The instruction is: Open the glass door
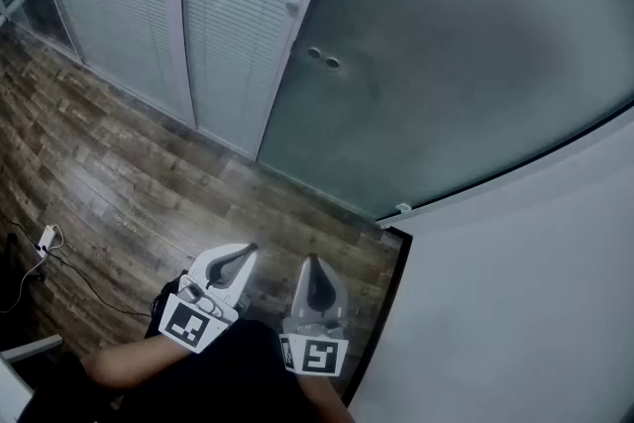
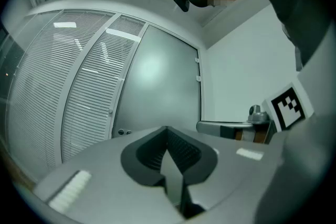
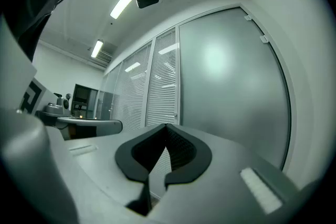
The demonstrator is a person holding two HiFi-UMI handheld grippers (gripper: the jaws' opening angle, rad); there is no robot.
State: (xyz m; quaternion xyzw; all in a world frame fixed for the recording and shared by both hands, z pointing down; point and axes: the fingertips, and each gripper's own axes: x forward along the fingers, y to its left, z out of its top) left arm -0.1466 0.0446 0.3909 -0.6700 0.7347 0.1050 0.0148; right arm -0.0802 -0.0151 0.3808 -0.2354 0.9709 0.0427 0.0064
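Frosted glass door (image 1: 446, 64), grey-green and opaque, upright at the far side of the wood floor (image 1: 149, 183). Looks shut, left edge in line with the slatted panels (image 1: 238, 15) beside it. Two small round fittings (image 1: 323, 58) side by side near that left edge. Right edge against the white wall (image 1: 535, 292), with small hinge clips (image 2: 198, 78) there.

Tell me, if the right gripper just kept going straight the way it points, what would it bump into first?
The right gripper, shut and empty, would most likely meet the glass door near its edge beside the slatted panel. Nothing shows in between.
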